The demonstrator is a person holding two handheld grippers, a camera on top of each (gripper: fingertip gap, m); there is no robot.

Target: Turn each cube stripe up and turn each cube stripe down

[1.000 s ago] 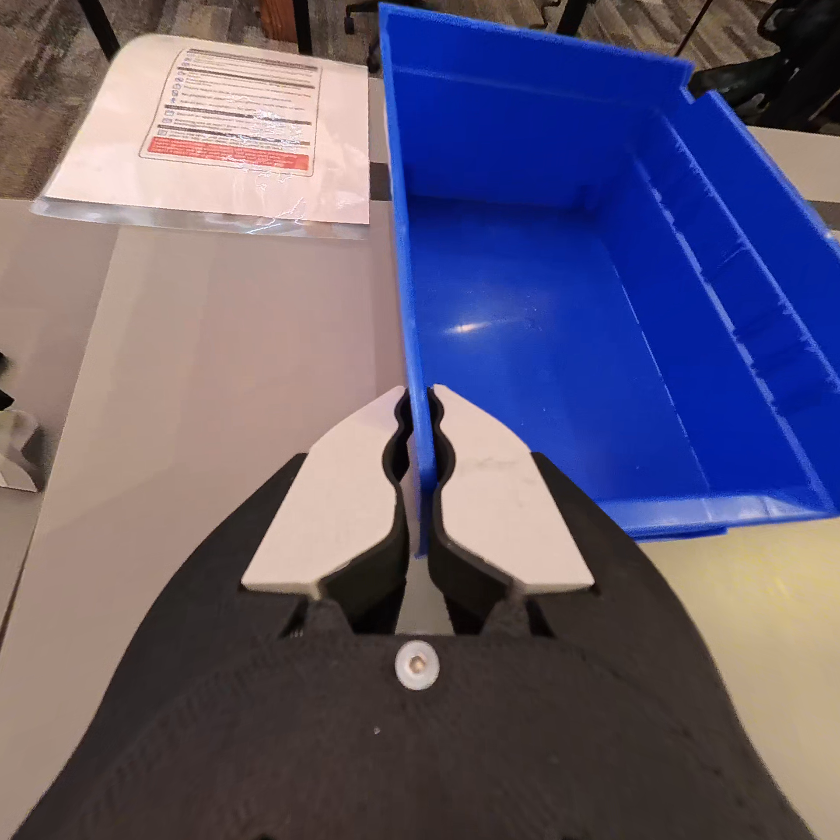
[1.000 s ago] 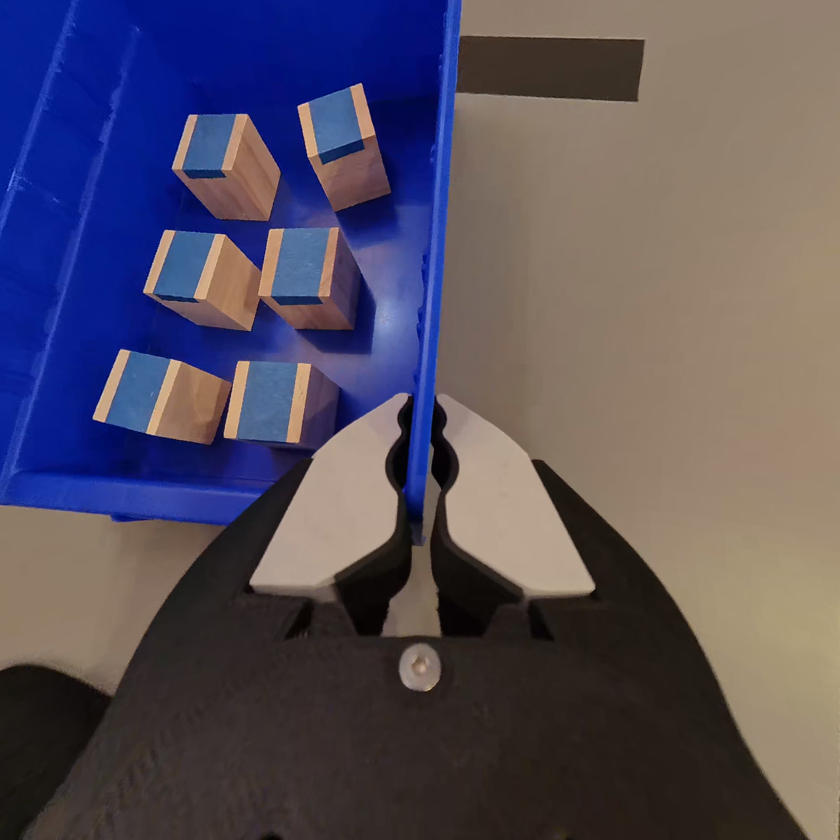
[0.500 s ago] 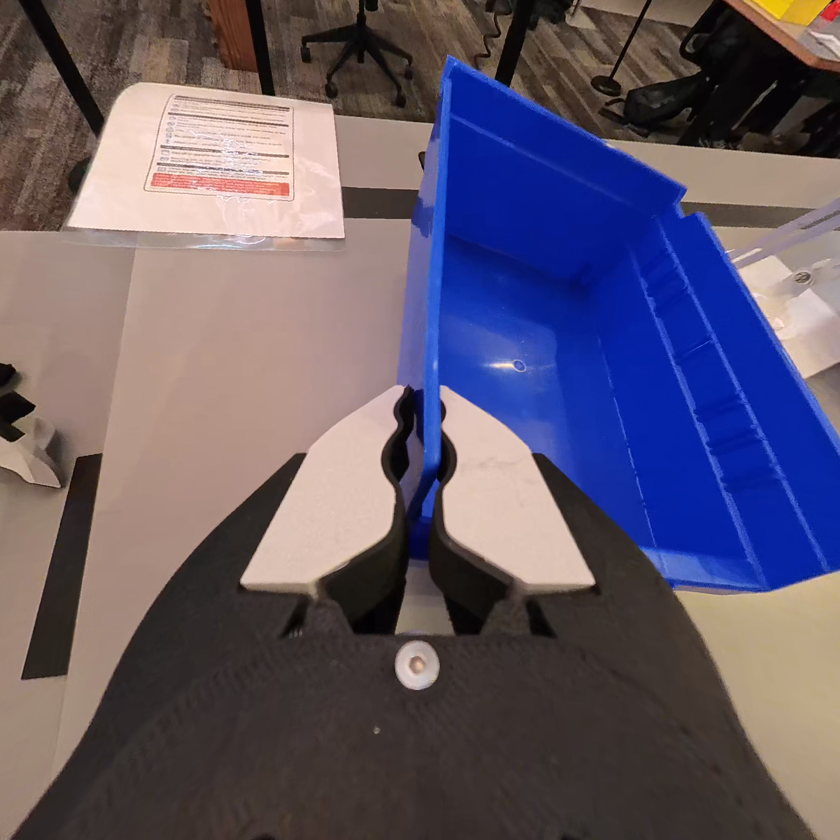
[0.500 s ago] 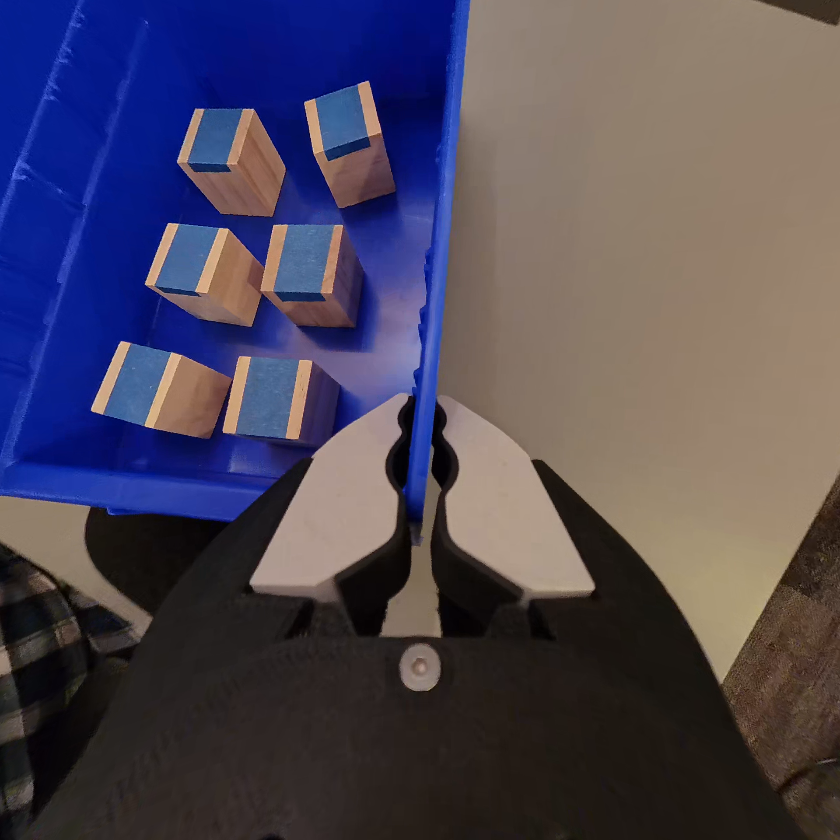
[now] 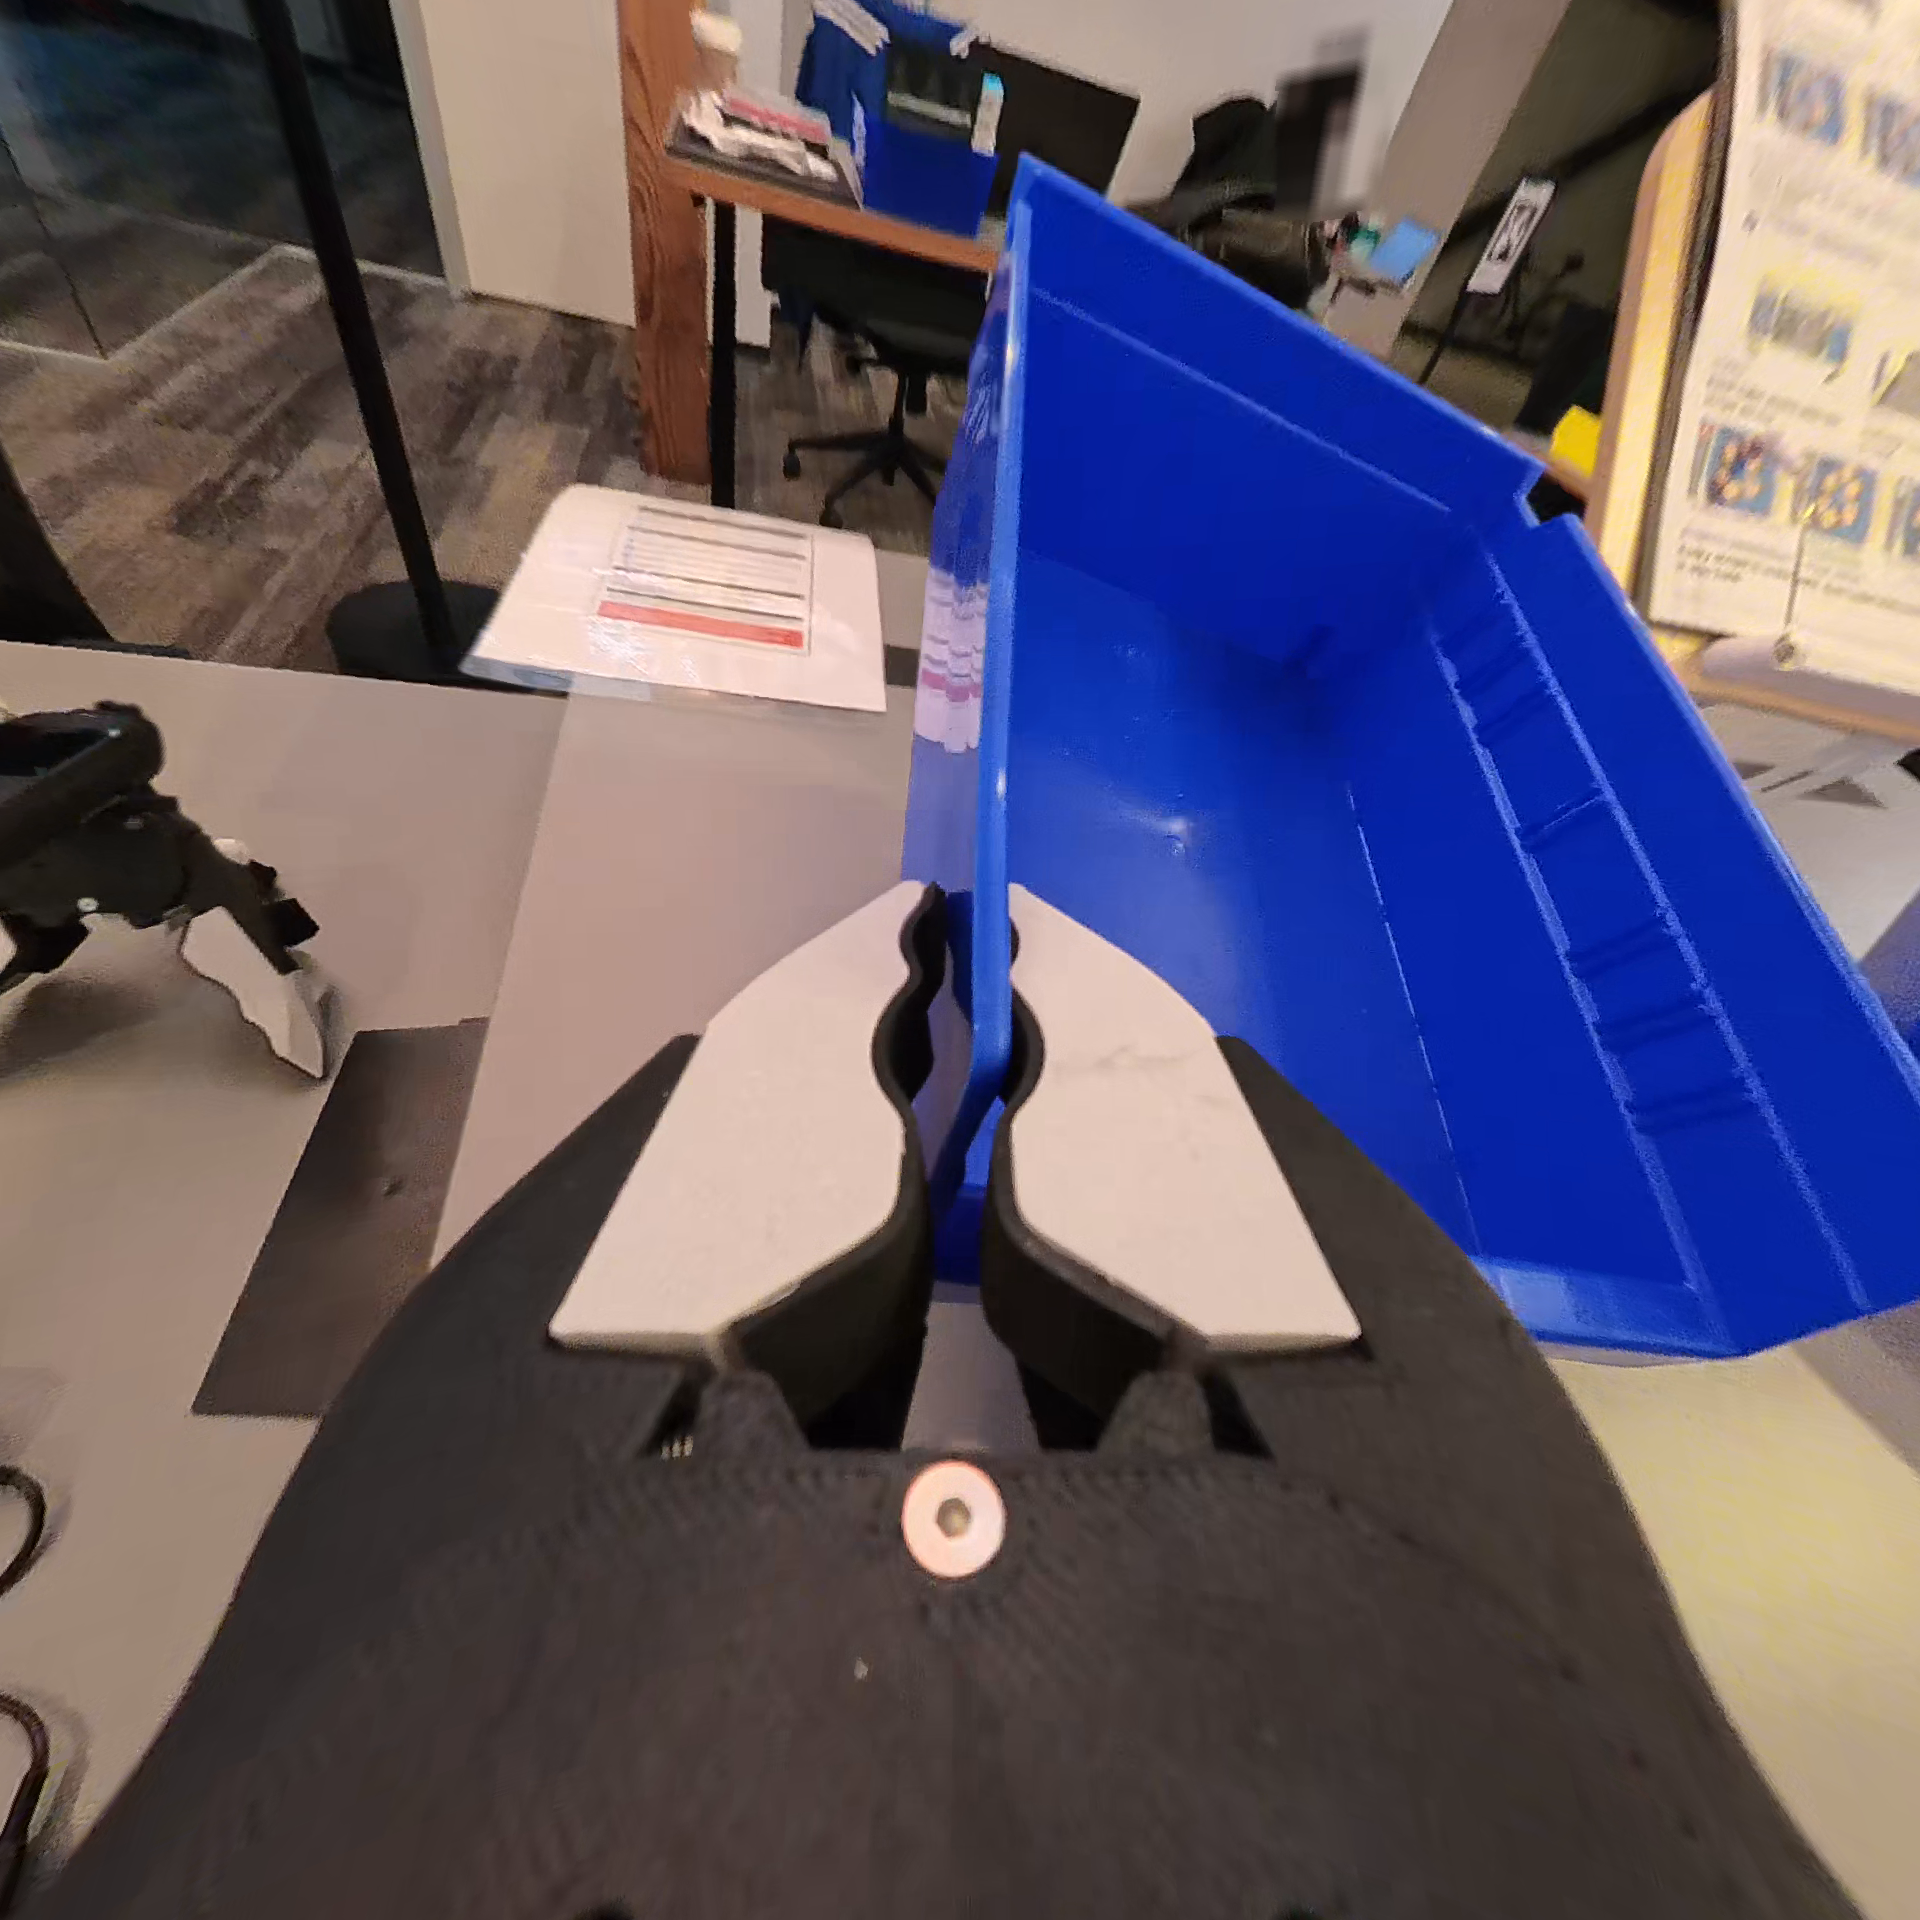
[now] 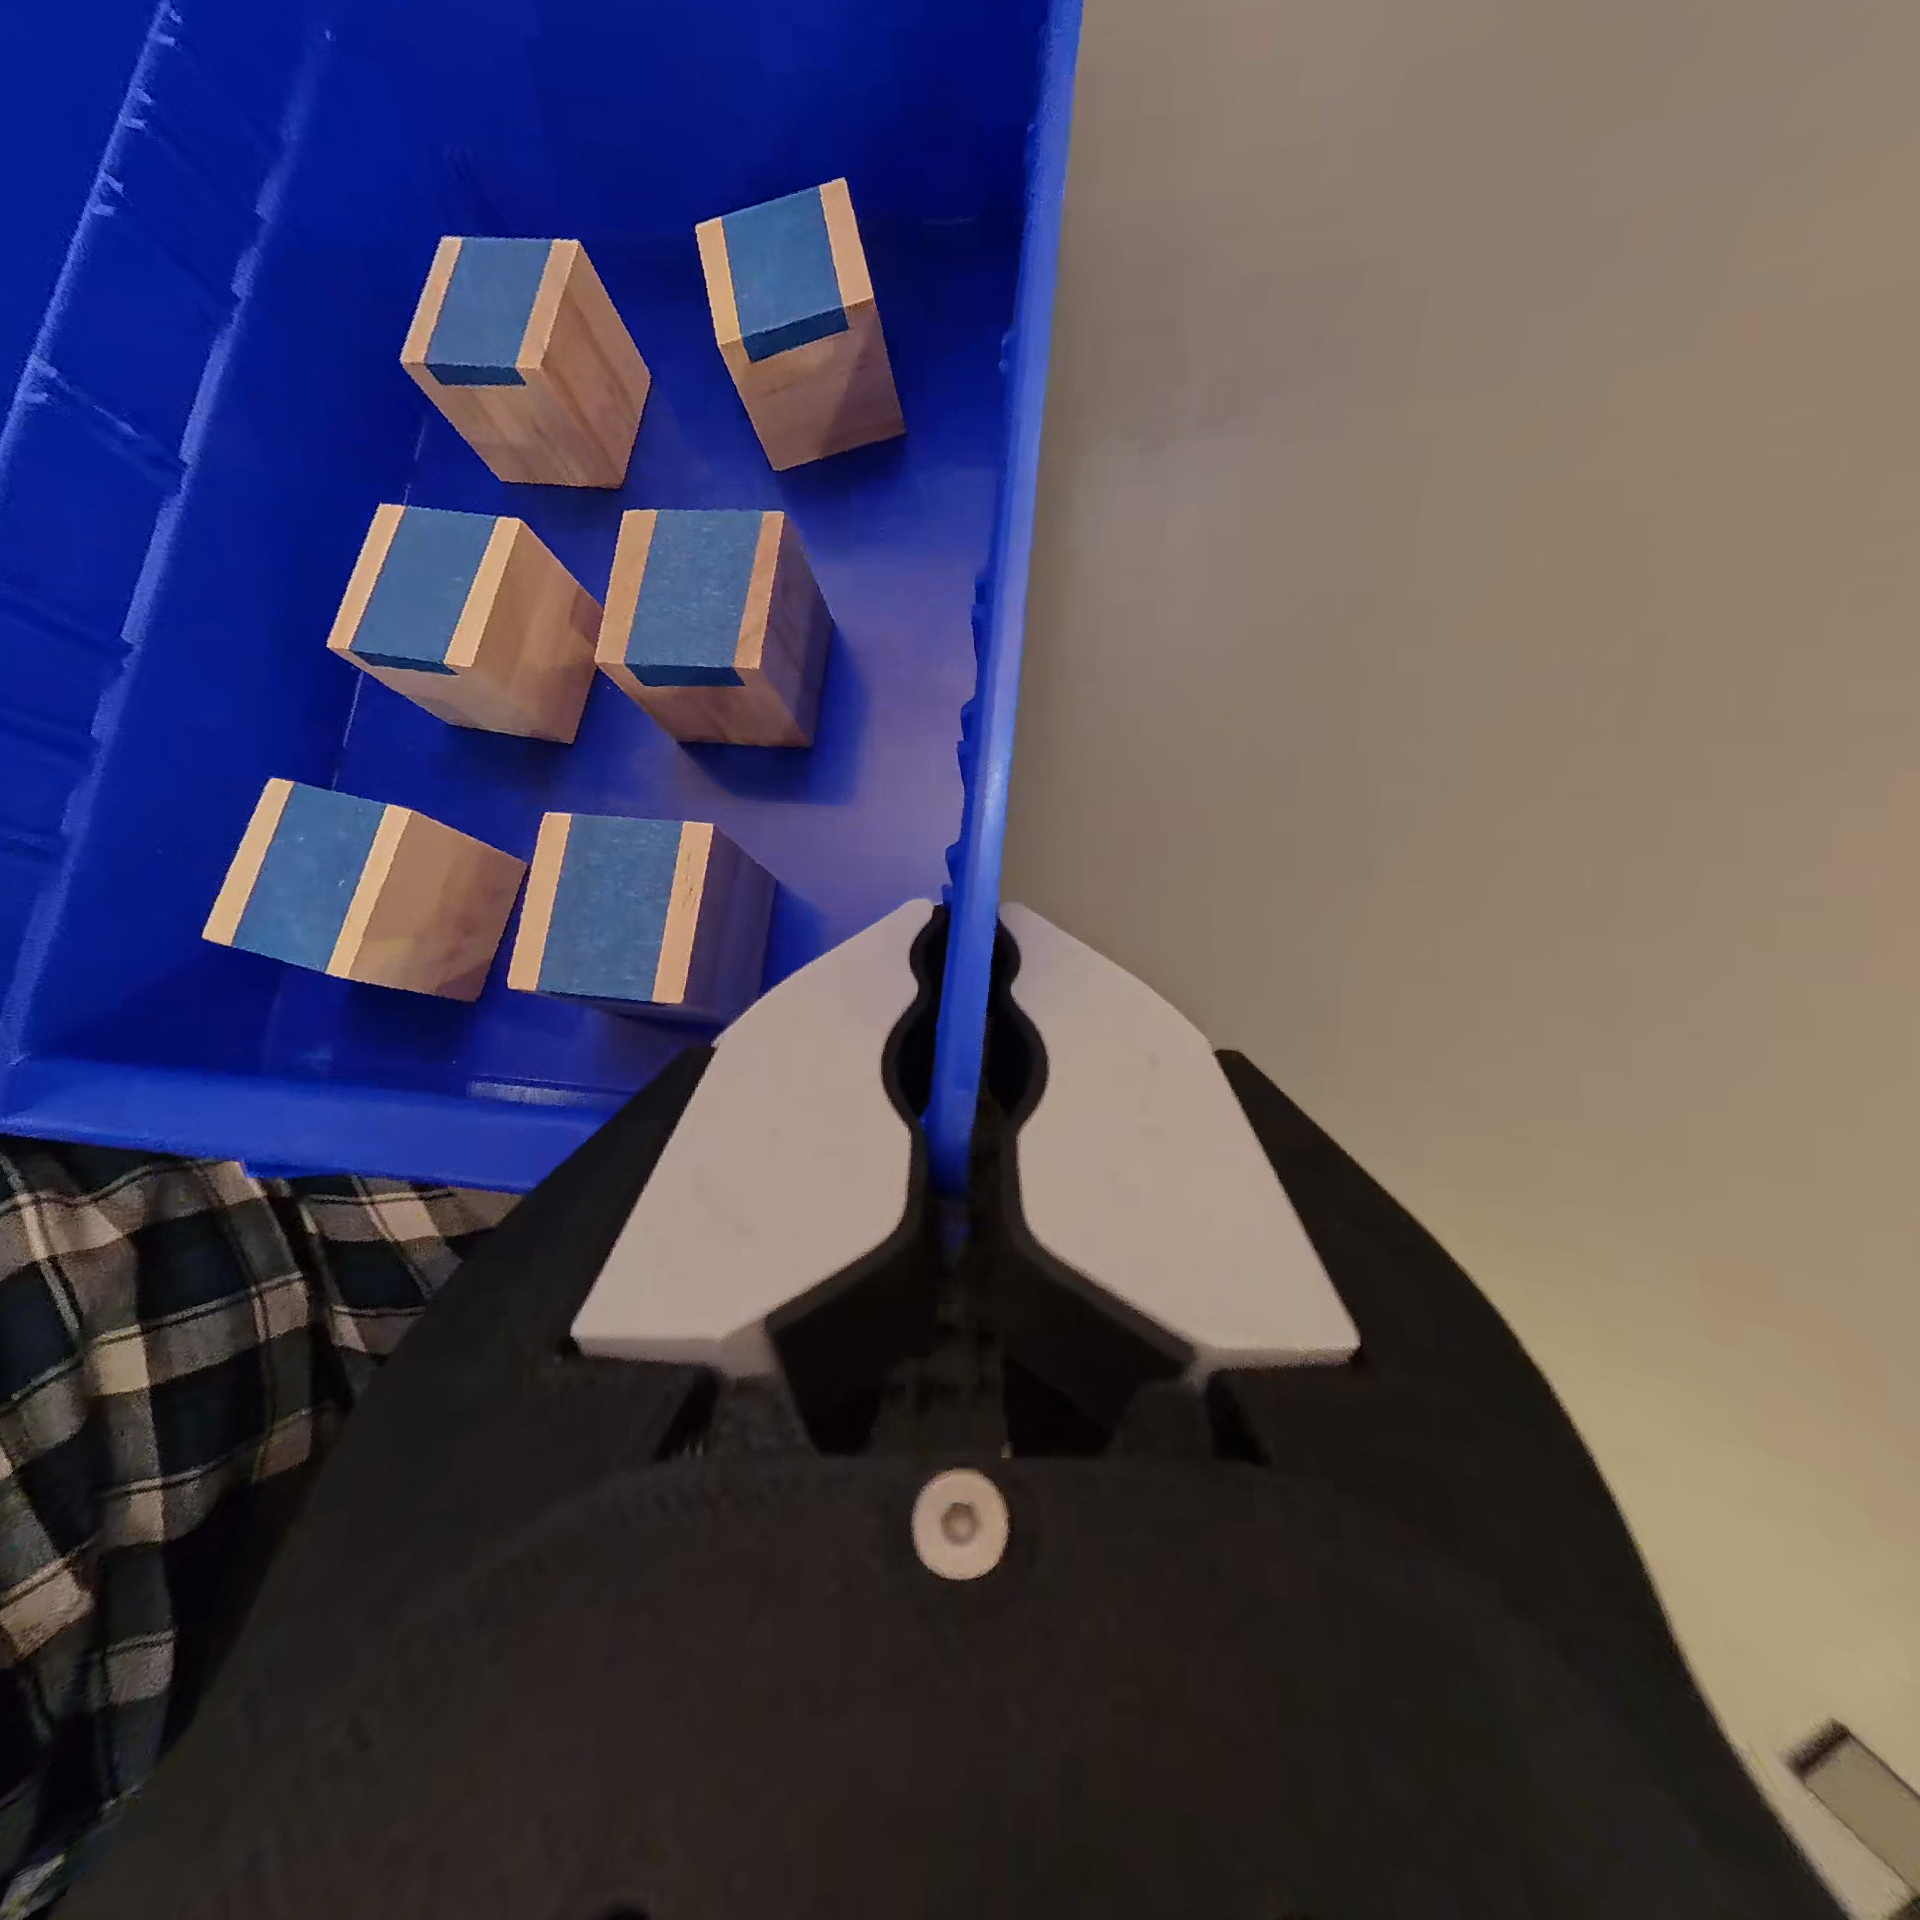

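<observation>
In the left wrist view my left gripper [image 5: 971, 914] is shut on the left wall of a blue bin [image 5: 992, 623]. That bin is raised and tilted, and no cubes show inside it. In the right wrist view my right gripper [image 6: 966, 925] is shut on the right wall of a blue bin [image 6: 1023, 520]. Several wooden cubes [image 6: 696, 597] stand on that bin's floor in two columns, each with its blue stripe facing up. The nearest cube [image 6: 608, 904] sits just left of my right fingers.
A laminated sheet [image 5: 707, 603] lies at the far table edge. A black device with white tips [image 5: 156, 883] rests on the table at the left, near a dark patch [image 5: 343, 1195]. Plaid cloth [image 6: 156, 1403] shows below the bin's near end. Grey table [image 6: 1455, 623] lies to the right.
Both grippers stayed shut on the bin walls while the bins rose. The left view tilted up to show the room. The bin with cubes moved toward the table edge, over the plaid cloth.
</observation>
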